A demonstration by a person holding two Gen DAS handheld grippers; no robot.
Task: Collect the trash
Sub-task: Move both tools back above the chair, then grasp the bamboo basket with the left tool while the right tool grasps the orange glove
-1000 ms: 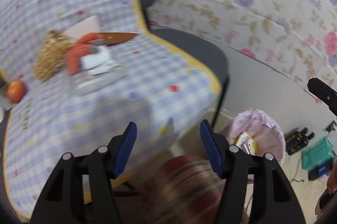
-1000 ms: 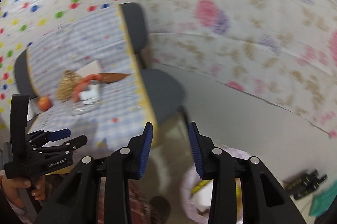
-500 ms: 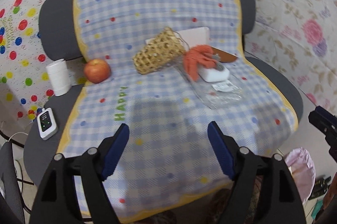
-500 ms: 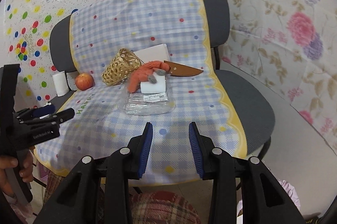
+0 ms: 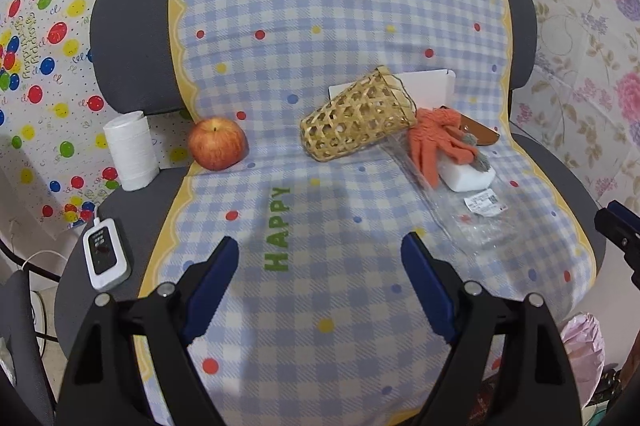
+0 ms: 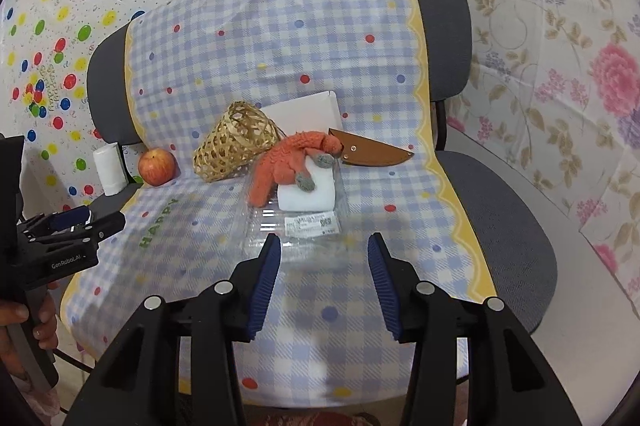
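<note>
A crumpled clear plastic wrapper with a white label lies on the checked cloth over the chair seat. A white foam block and an orange glove rest on its far end. My left gripper is open and empty above the cloth's front middle. My right gripper is open and empty, just in front of the wrapper. A pink trash bag stands on the floor at the right.
A tipped woven basket, an apple, a white box, a brown knife sheath, a paper roll and a white remote lie on the chair.
Both grippers have swung from the floor and trash bag towards the chair seat. Both have opened wider, and the right one has moved closer to the wrapper.
</note>
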